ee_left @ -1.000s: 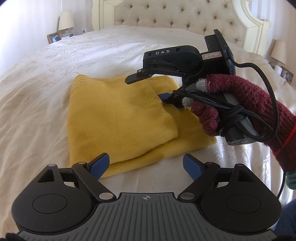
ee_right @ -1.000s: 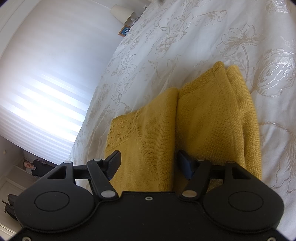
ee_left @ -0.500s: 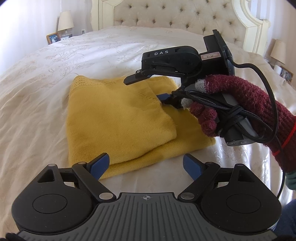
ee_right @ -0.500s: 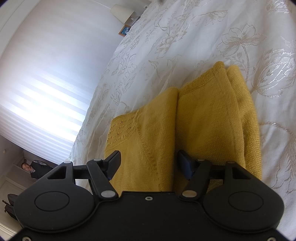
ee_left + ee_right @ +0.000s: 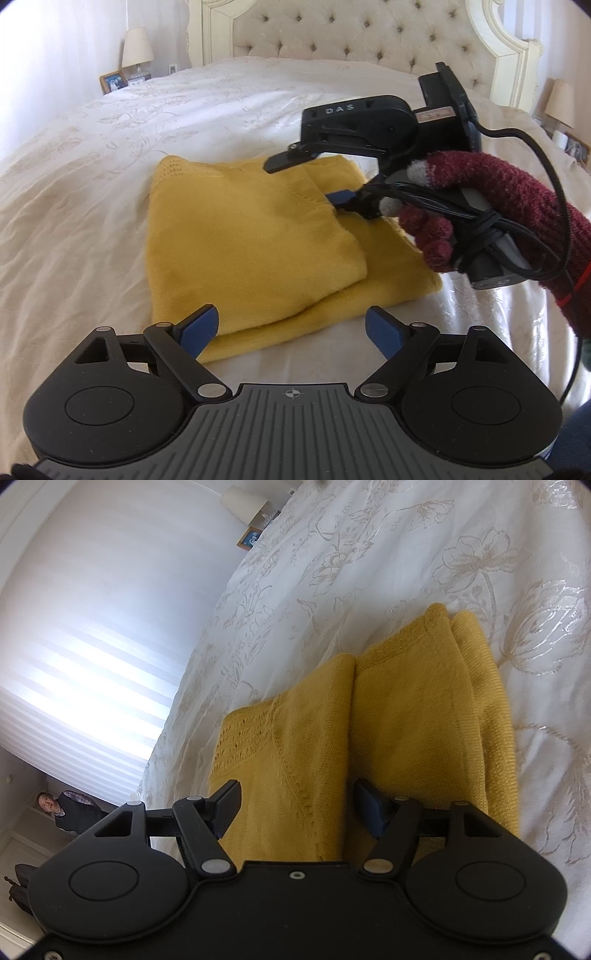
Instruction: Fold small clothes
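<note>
A yellow knitted garment (image 5: 251, 240) lies folded on the white bedspread, a top layer over a wider bottom layer. My left gripper (image 5: 291, 328) is open and empty, just above the garment's near edge. My right gripper (image 5: 306, 181) reaches in from the right, held by a maroon gloved hand (image 5: 480, 206). Its jaws are open around the folded top layer's right edge, one finger above and one slid under. In the right wrist view the garment (image 5: 406, 720) fills the middle and my right gripper (image 5: 295, 805) straddles the fold.
The white embroidered bedspread (image 5: 92, 192) spreads all around. A tufted headboard (image 5: 351, 33) stands at the back, with a lamp (image 5: 137, 46) and photo frame at back left and another lamp (image 5: 559, 103) at right. A bright blind (image 5: 92, 646) fills the right wrist view's left.
</note>
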Available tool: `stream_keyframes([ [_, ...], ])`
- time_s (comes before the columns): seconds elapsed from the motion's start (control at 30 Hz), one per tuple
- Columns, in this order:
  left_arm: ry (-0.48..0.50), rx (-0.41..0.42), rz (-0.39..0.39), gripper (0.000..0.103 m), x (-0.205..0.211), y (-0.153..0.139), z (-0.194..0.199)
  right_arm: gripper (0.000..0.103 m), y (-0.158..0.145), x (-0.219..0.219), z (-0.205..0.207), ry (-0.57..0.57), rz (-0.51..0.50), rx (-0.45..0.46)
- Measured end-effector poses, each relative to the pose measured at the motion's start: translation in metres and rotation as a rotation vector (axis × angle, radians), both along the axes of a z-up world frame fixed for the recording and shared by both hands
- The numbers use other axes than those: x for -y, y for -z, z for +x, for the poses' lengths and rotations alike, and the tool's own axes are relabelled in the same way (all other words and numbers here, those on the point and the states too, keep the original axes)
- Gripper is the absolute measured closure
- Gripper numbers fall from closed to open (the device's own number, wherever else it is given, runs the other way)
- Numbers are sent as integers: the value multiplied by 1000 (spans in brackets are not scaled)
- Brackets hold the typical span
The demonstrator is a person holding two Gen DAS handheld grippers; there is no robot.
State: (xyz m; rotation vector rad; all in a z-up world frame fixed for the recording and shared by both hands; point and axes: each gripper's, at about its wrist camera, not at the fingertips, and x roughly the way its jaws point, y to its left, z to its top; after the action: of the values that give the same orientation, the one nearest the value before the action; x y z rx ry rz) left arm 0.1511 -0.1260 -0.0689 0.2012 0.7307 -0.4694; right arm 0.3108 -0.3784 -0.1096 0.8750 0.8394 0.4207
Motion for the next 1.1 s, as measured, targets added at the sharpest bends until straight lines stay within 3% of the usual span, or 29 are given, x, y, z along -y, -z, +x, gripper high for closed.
stream_keyframes([
  [0.33, 53, 49, 78, 16, 13, 5, 5, 30, 0, 5, -1, -26, 6, 0],
  [0.63, 35, 93, 146, 16, 30, 18, 24, 30, -2, 5, -1, -40, -1, 0],
  [0.83, 97, 94, 218, 17, 35, 26, 19, 30, -1, 5, 1, -40, 3, -1],
  [1.0, 92, 103, 223, 17, 36, 27, 23, 30, 0, 4, 1, -38, 7, -2],
  [1.07, 99, 123, 218, 19, 41, 28, 28, 30, 0, 4, 1, -37, 5, -1],
  [1.1, 112, 125, 208, 28, 43, 28, 30, 30, 0, 3, 1, -36, 4, 0],
])
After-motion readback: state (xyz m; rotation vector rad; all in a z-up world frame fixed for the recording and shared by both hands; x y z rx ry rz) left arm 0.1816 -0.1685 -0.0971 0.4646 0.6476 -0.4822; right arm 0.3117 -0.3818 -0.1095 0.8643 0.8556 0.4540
